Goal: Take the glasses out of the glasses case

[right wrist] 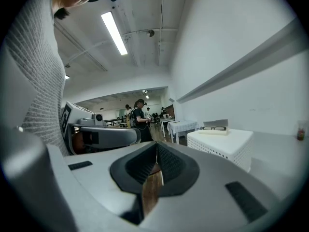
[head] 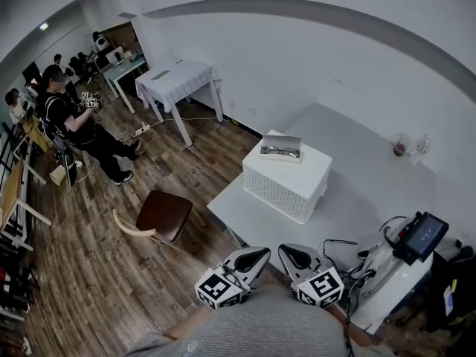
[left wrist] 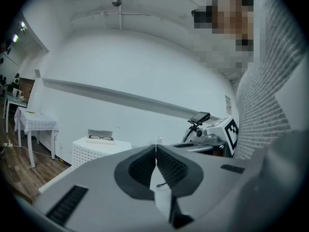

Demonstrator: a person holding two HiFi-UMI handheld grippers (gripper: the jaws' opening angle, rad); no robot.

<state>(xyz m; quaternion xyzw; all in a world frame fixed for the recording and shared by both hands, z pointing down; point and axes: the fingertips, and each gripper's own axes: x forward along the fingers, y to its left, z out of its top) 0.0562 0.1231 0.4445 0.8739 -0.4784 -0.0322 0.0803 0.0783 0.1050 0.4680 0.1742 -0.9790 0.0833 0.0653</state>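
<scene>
An open grey glasses case (head: 281, 147) sits on top of a white perforated box (head: 286, 184) on the white table (head: 364, 177). Dark-framed glasses (head: 280, 152) lie inside it. Both grippers hover close to my body at the table's near edge, well short of the box. The left gripper (head: 256, 253) is shut and holds nothing, and so is the right gripper (head: 291, 252). Past the left gripper (left wrist: 156, 151), the left gripper view shows the glasses (left wrist: 101, 138) in the case (left wrist: 100, 134), far ahead to the left. Beyond the right gripper (right wrist: 157, 150), the glasses (right wrist: 214, 128) appear ahead to the right.
A brown chair (head: 163, 216) stands on the wood floor left of the table. A device with a small screen (head: 420, 233) and cables (head: 338, 245) sits at the table's near right. Small bottles (head: 405, 147) stand by the wall. A seated person (head: 71, 117) is far left.
</scene>
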